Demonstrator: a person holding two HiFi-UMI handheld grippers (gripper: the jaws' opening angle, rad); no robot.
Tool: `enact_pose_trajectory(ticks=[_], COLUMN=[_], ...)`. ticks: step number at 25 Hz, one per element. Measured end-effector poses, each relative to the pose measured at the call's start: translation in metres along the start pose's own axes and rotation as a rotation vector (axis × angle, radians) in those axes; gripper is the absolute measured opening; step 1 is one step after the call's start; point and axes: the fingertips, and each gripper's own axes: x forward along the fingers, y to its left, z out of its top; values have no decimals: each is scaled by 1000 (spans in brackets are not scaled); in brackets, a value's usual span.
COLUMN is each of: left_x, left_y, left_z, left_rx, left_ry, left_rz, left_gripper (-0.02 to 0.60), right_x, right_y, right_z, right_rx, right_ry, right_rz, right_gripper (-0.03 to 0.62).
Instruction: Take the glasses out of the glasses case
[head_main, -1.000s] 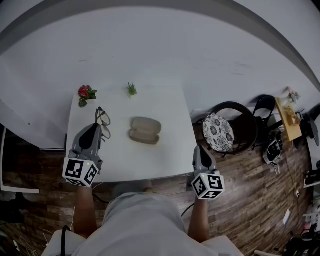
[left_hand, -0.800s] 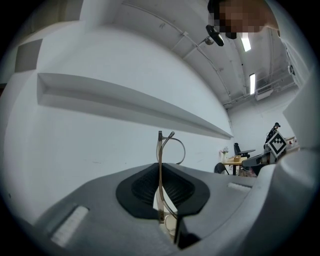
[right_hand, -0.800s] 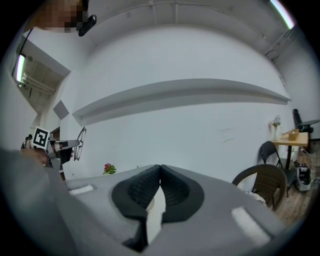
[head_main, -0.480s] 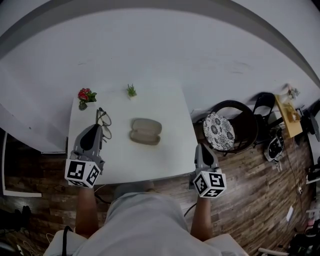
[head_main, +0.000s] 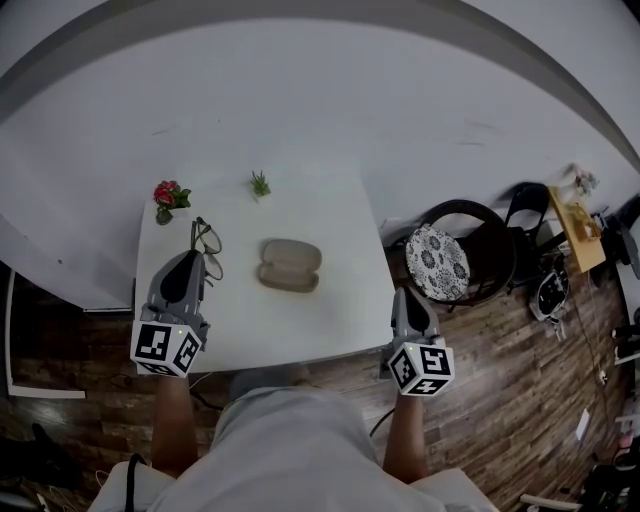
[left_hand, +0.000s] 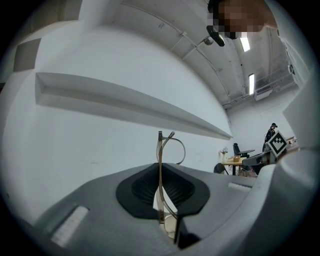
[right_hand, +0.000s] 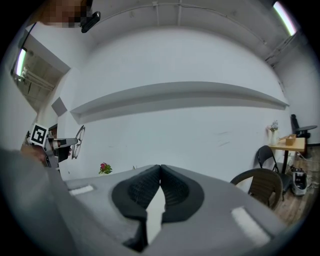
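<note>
Now left gripper clamps the glasses, tilted upward; right gripper hangs closed, empty.

The left gripper has its jaws closed on the glasses, the thin frame pinched between the black ribbed pads. The glasses stand upright, a wire lens rim curving to the right above the jaws. Behind is a white wall with a long ledge. Far right, a dark chair and a cube with square markers are visible.
</note>
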Motion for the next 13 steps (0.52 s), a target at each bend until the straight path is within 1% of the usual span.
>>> enact_pose_trajectory(ticks=[13], left_x=[1], left_y=[-5], left_z=[2], left_rx=[-8], left_ry=[-3], left_rz=[0], left_gripper=[23], right_x=[-4], right_y=[-3], right_z=[1], right_rx=[-6], right_ry=[-1], right_rz=[3], right_gripper=[2])
